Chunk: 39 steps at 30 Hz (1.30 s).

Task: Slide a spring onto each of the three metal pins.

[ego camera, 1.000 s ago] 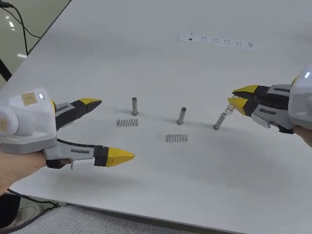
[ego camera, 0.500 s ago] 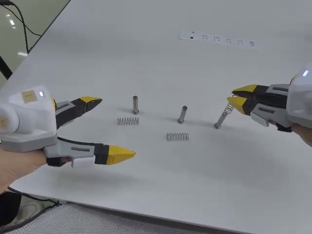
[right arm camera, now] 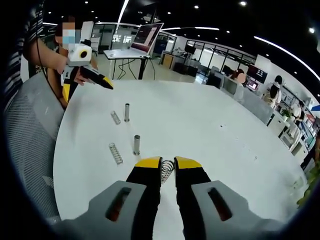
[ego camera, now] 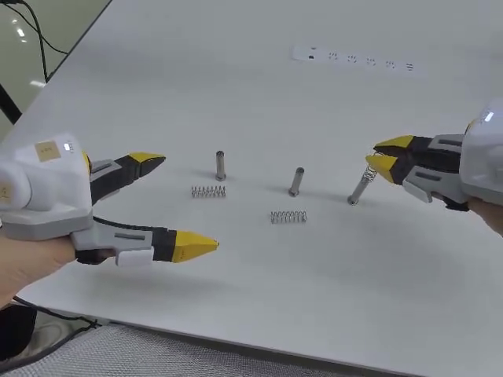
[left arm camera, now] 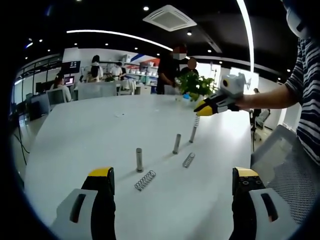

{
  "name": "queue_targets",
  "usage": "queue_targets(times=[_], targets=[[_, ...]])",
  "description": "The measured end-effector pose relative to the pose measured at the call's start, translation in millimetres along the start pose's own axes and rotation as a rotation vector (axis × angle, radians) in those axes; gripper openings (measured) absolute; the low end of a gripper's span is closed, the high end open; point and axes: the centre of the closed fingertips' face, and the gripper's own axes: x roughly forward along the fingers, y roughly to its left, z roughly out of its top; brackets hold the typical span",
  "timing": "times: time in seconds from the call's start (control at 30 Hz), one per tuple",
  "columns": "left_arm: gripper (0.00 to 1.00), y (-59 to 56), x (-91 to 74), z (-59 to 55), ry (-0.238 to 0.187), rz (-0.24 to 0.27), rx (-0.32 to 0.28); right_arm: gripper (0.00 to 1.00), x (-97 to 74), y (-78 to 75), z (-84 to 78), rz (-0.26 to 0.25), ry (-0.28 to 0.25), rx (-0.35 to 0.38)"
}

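Spanning the scene, the white table [ego camera: 314, 298] carries everything. The left gripper [ego camera: 182, 203] hovers above its near edge, jaws spread wide and empty. The right gripper [ego camera: 380, 155] has its yellow tips pinched almost together on the held spring [ego camera: 369, 173], which sits at the upper end of the tilted right pin [ego camera: 357, 191]. The middle pin [ego camera: 296, 181] and left pin [ego camera: 220, 166] stand bare, with the middle loose spring [ego camera: 288, 216] and left loose spring [ego camera: 208, 191] lying just in front. The right gripper view shows the coil between the tips; the left gripper view shows it from the side, atop the leaning pin.
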Motion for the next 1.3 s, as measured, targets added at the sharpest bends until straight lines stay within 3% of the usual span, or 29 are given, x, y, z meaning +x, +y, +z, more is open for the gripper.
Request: queue_targets(times=[0.6, 1.3], targets=[[0.97, 0.6, -2.6, 1.6, -0.003, 0.006, -0.001, 0.11, 7.3, 4.0, -10.4, 0.008, 0.021, 0.013], [0.97, 1.3, -2.7, 1.9, -0.003, 0.006, -0.003, 0.12, 22.4, 15.9, -43.2, 0.034, 0.094, 0.046]])
